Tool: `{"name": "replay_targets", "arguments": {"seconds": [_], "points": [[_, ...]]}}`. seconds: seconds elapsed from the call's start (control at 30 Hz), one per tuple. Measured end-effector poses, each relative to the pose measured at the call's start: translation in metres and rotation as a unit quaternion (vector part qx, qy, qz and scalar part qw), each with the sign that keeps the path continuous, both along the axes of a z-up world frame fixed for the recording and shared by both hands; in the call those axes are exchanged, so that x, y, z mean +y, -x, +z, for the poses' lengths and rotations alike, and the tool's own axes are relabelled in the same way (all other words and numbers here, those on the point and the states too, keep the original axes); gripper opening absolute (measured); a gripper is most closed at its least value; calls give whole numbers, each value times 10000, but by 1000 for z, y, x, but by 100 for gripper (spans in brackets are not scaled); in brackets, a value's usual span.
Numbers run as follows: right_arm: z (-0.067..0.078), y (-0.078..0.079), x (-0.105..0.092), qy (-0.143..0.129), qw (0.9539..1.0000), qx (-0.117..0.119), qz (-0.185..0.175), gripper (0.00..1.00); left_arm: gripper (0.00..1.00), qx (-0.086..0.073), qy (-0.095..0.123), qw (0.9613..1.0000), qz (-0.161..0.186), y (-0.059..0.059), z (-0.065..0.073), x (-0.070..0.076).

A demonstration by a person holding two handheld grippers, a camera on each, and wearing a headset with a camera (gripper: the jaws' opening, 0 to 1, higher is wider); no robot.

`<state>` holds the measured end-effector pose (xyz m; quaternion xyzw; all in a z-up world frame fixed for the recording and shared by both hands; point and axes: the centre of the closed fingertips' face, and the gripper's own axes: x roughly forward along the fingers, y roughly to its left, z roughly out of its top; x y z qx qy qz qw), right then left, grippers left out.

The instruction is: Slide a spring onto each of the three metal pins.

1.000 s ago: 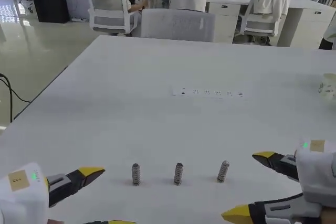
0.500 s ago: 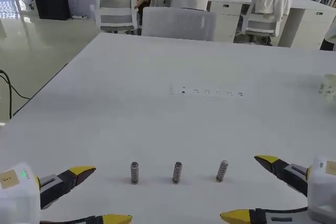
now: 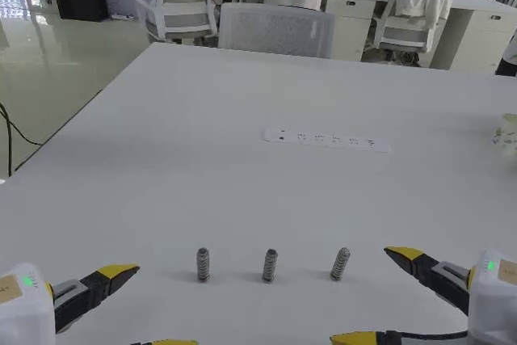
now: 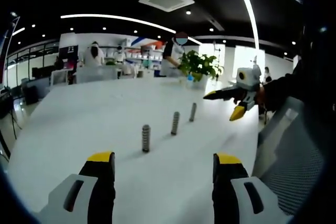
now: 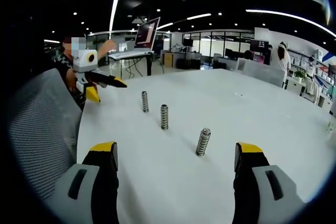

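Observation:
Three grey springs stand upright in a row on the white table [image 3: 242,199]: left spring [image 3: 203,265], middle spring [image 3: 270,266], right spring [image 3: 340,264]. The coils hide anything inside them. My left gripper [image 3: 149,309] is open, to the left of the row and nearer to me, touching nothing. My right gripper [image 3: 373,296] is open just right of the right spring, also empty. In the left gripper view the open jaws [image 4: 164,161] face the nearest spring [image 4: 146,138]. The right gripper view has its jaws [image 5: 176,150] wide apart before the nearest spring [image 5: 202,141].
A row of sockets [image 3: 323,139] is set flush in the table's middle. A grey chair [image 3: 275,31] stands at the far edge, with a person and desks behind. A pale object [image 3: 506,131] lies at the right edge. The table's left edge drops to the floor.
The head camera has tilted down a little. Both grippers have drawn back slightly toward me and stay open. The three springs have not moved.

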<state>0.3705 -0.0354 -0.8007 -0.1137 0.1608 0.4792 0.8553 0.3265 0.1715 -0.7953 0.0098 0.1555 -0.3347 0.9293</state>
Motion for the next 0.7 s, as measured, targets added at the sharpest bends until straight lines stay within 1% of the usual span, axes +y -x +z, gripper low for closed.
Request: {"name": "replay_targets", "arguments": {"seconds": [0.1,0.2,0.27,0.5,0.7], "points": [[-2,1,0,38,10000,22,7,92,72,-4,17,10000,4,0,2,-2],[-2,2,1,41,10000,75,3,92,72,-33,30,10000,-10,1,4,-3],[-1,2,1,48,10000,67,-1,92,72,-61,53,10000,-2,1,6,-3],[-2,3,2,50,9999,122,-14,92,73,-48,49,10000,9,3,6,-4],[-4,2,-3,73,9998,166,-73,91,73,-9,80,10000,-3,2,4,-4]]}}
